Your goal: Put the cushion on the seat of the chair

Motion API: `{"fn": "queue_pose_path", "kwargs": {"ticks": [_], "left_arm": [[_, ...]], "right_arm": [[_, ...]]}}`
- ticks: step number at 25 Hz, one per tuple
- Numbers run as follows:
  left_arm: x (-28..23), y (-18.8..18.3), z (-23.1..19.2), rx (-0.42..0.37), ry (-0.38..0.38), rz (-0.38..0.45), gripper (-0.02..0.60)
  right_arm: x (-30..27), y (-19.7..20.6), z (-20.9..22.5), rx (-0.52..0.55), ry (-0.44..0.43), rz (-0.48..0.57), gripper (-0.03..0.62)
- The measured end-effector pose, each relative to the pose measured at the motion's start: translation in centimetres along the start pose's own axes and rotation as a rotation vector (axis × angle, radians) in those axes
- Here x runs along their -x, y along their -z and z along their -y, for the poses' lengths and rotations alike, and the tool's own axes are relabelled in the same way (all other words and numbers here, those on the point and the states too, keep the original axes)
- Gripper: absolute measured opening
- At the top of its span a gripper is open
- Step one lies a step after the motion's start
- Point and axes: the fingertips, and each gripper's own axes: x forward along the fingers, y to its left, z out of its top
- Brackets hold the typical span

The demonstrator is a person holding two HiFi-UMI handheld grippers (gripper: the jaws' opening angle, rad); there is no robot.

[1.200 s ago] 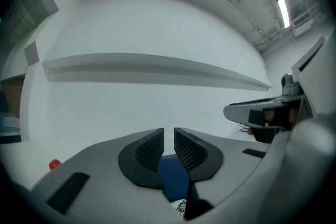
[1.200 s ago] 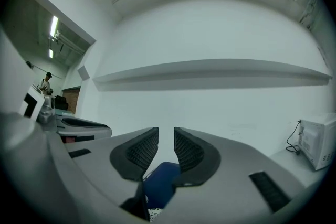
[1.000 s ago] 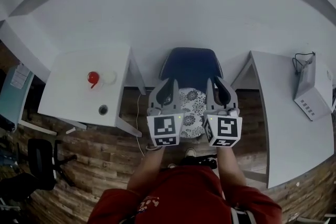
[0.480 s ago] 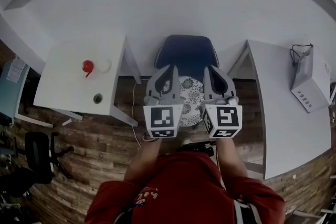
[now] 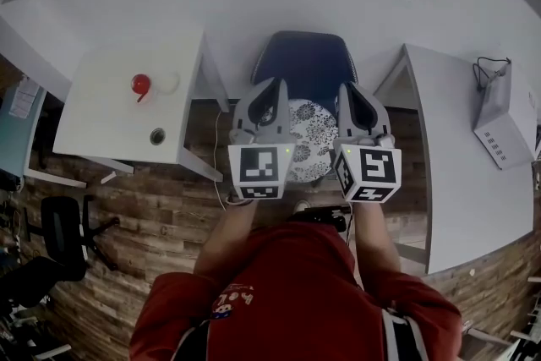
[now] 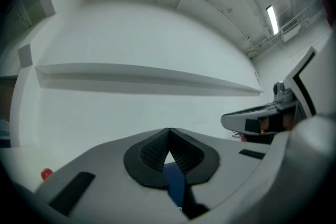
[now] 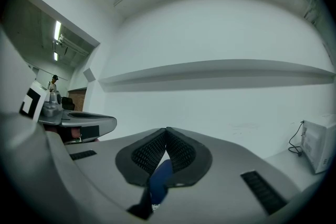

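A round cushion [image 5: 312, 141] with a black-and-white flower print lies on the seat of the dark blue chair [image 5: 306, 70], which stands between two white desks. Both grippers hang above it in the head view, one on each side. The left gripper [image 5: 271, 86] is over the cushion's left edge and the right gripper [image 5: 347, 90] over its right edge. In the left gripper view the left gripper [image 6: 168, 131] has its jaws closed tip to tip with nothing between them. The right gripper [image 7: 166, 130] looks the same. Blue chair fabric [image 6: 176, 184] shows beneath the jaws.
The left white desk [image 5: 101, 123] carries a red object [image 5: 140, 84] and a white disc [image 5: 168, 83]. The right white desk [image 5: 452, 156] carries a microwave [image 5: 497, 124]. A black office chair [image 5: 61, 234] stands on the wooden floor at lower left.
Both grippers' jaws were apart and are now closed. The grippers sit slightly higher over the cushion, which stays on the seat.
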Motion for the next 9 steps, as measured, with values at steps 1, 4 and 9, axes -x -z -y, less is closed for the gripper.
{"fn": "queue_pose_path", "kwargs": {"ticks": [1,4,9], "left_arm": [[-0.09,-0.03,0.01,0.000,0.004,0.001,0.028],[-0.32,-0.19,0.11,0.001,0.011,0.006,0.028],[-0.68,-0.40,0.54,0.001,0.022,0.022,0.028]], "right_arm": [[0.01,-0.03,0.11,0.000,0.004,0.001,0.028],[0.00,-0.08,0.30,0.004,0.008,0.003,0.028],[0.04,0.37,0.68,0.005,0.020,0.000,0.028]]}}
